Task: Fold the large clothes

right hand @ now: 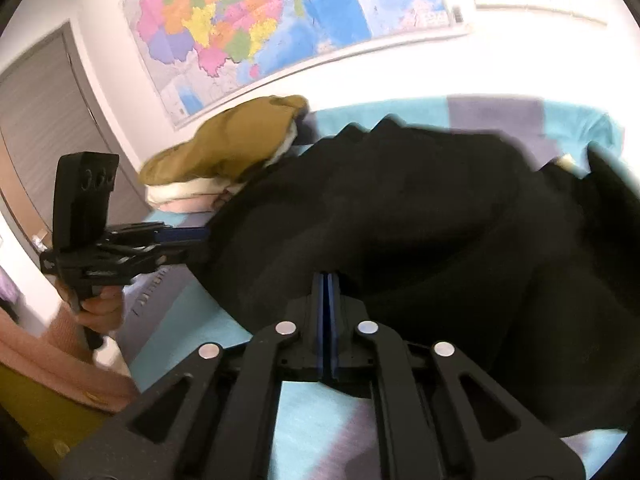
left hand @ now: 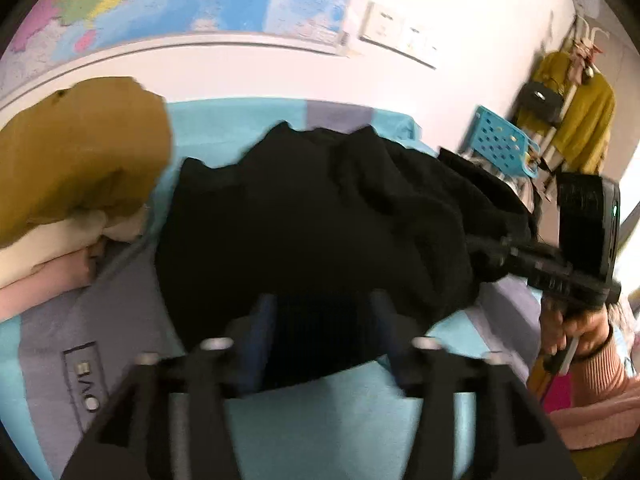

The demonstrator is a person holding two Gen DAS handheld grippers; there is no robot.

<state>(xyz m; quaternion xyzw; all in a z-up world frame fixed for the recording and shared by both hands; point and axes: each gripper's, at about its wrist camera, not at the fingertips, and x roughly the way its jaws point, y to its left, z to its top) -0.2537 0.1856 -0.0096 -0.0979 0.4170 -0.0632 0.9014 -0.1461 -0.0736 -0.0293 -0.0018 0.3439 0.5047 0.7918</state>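
At frame bottom, the right gripper pinches the black garment's edge while the left gripper straddles the hem unclenched; it should likely pinch the hem squarely before lifting.

Looked like home bedroom: bed under turquoise-lilac cover, wall map above, folded clothes stack, yellow garments on rack.

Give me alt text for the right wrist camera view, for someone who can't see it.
The right gripper, jaws closed, meets the near edge of a black garment heaped on a teal and lilac bedspread. At left the left gripper reaches the garment's edge beside a stack of folded clothes; a colourful map hangs behind.
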